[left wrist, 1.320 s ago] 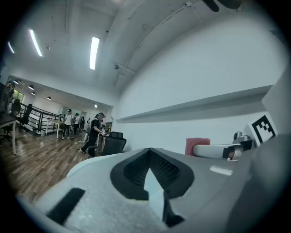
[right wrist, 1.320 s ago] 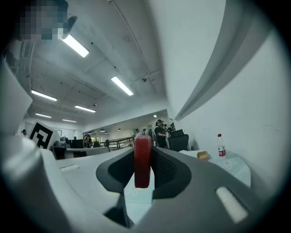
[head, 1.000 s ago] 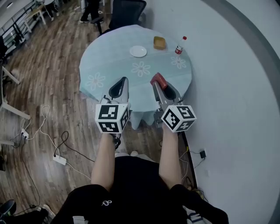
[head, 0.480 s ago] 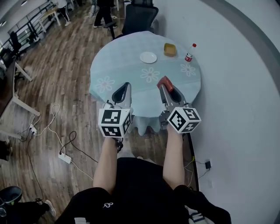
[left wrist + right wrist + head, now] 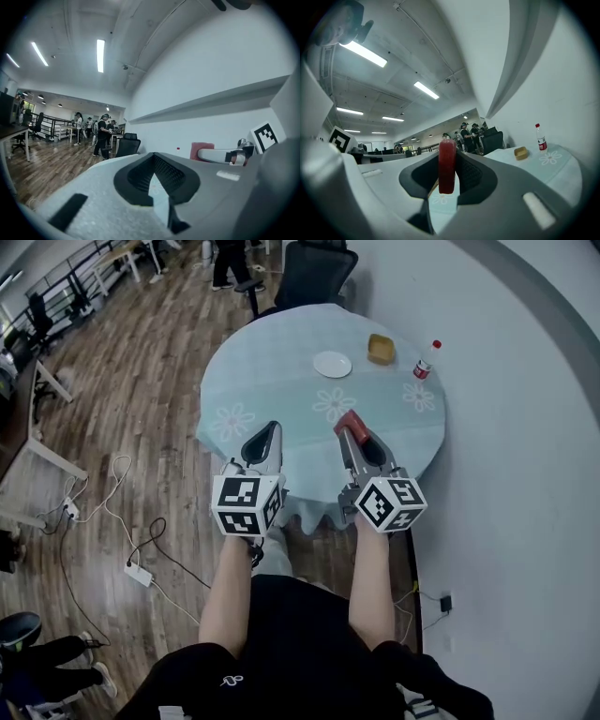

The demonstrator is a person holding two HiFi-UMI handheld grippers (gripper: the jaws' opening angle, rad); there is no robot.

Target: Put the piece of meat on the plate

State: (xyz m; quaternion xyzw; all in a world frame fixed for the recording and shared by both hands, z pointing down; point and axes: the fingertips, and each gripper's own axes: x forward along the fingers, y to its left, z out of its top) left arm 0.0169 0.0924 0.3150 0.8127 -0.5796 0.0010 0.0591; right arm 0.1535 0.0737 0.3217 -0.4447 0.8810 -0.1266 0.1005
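Note:
A round table under a pale blue flowered cloth [image 5: 281,381] bears a small white plate [image 5: 332,364] on its far side. A red piece of meat [image 5: 348,421] [image 5: 446,166] stands on edge between the pads of my right gripper [image 5: 351,430] [image 5: 446,161], which is shut on it, above the cloth's near right part. The plate lies well beyond it. My left gripper [image 5: 265,435] [image 5: 153,157] hangs level beside it at the table's near edge, shut with nothing in it. From the left gripper view the meat [image 5: 201,150] shows at the right.
A tan box [image 5: 381,349] [image 5: 520,153] and a red-capped bottle [image 5: 426,360] [image 5: 541,138] stand at the table's far right. A black office chair [image 5: 319,263] sits behind the table, a white wall runs along the right, cables and a power strip [image 5: 139,575] lie on the wooden floor. People stand far off.
Both grippers have moved forward and a little down toward the table's near edge. The meat stays in the right gripper; the table now sits closer in the head view.

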